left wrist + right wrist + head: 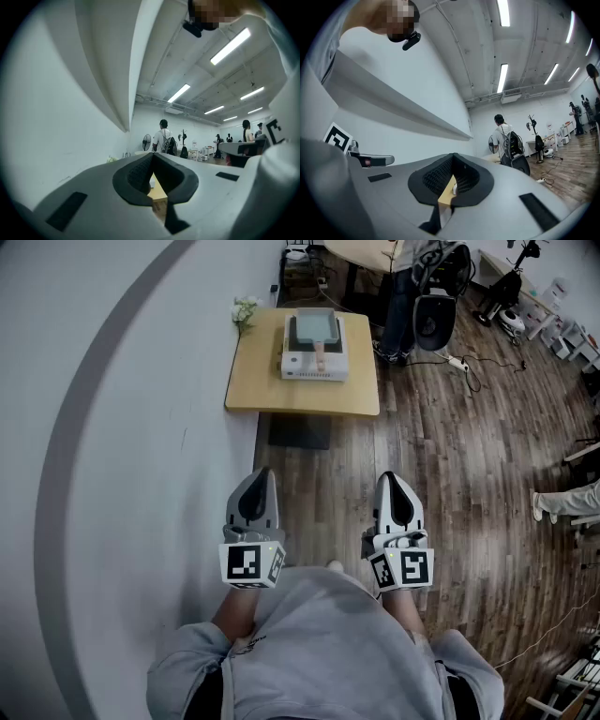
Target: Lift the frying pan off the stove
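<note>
The rectangular grey-green frying pan (314, 326) sits on a white tabletop stove (314, 369) on a light wooden table (258, 381). Its long axis and pale handle (320, 356) point back toward the person. White flowers (244, 310) stand at the table's left corner, and a black fan (433, 322) stands to its right. The left gripper (256, 476) and right gripper (394, 480) are well short of the table, jaws together and empty. The stove's controls are too small to read.

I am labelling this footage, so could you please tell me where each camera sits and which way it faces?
Head view: on the person's head, facing steeply down at the table, stove and frying pan; shows sleeves, left gripper, right gripper.
Left gripper view: on that gripper, facing roughly level past its shut jaws toward the table.
Right gripper view: likewise, past its own shut jaws.
Shared: both gripper views catch the table and a backpack-wearing bystander.
</note>
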The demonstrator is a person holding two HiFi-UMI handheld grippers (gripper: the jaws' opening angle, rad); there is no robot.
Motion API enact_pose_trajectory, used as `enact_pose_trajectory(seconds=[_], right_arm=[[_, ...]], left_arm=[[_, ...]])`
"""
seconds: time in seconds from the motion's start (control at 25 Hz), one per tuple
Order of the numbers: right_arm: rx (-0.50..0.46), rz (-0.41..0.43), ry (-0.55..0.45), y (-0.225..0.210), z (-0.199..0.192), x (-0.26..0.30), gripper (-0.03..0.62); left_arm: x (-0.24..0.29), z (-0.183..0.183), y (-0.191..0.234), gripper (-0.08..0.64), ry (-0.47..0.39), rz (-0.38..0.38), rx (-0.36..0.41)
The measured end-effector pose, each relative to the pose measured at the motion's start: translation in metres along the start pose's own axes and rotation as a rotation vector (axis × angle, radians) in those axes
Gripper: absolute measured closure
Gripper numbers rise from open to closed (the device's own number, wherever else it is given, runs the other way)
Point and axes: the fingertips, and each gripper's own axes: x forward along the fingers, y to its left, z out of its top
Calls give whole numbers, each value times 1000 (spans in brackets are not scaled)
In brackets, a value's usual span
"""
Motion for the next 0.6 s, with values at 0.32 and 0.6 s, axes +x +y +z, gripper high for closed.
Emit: enact_pose_trajectory(seconds=[0.32, 0.6], right_arm=[[3, 5, 0, -2, 3, -5, 594], [16, 8, -5, -12, 5, -14, 594]], left_arm=[[-2, 3, -7, 558, 1, -6, 7], [-4, 4, -21, 558, 4, -5, 20]])
